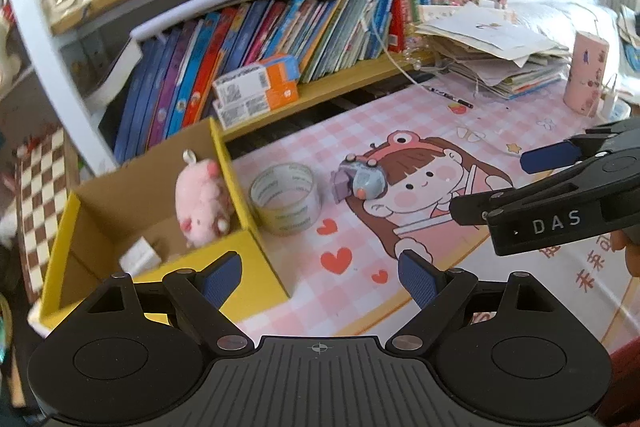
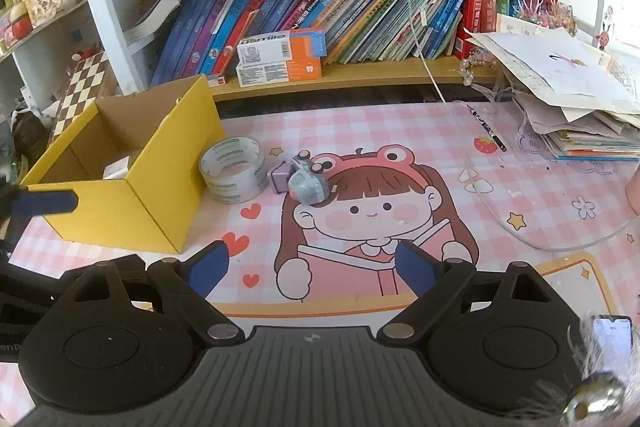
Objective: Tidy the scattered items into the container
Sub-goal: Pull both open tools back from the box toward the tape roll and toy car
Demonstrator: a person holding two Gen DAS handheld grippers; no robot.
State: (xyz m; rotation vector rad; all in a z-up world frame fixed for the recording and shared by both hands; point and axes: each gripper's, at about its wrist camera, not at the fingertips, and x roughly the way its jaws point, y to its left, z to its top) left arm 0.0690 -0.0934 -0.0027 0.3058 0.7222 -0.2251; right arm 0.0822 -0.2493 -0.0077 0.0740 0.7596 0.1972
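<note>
A yellow cardboard box (image 1: 236, 167) (image 2: 132, 203) stands open at the left of the pink desk mat. A pink plush toy (image 1: 202, 199) and a small white item (image 1: 140, 257) lie inside it. A roll of clear tape (image 1: 286, 199) (image 2: 234, 173) sits on the mat just right of the box. A small grey-blue toy car (image 1: 366, 177) (image 2: 310, 181) with a purple block (image 2: 279, 175) lies beside the tape. My left gripper (image 1: 320, 277) is open and empty, near the box's front corner. My right gripper (image 2: 312, 269) is open and empty, over the mat in front of the toy.
A bookshelf full of books (image 2: 320, 11) and orange-white boxes (image 2: 280, 61) runs behind the mat. A paper stack (image 2: 568, 95) lies at the right, with a pen (image 2: 486, 127) and a white cable (image 2: 424, 59). A pink cup (image 1: 586, 73) stands far right. A checkered board (image 2: 80, 91) leans left.
</note>
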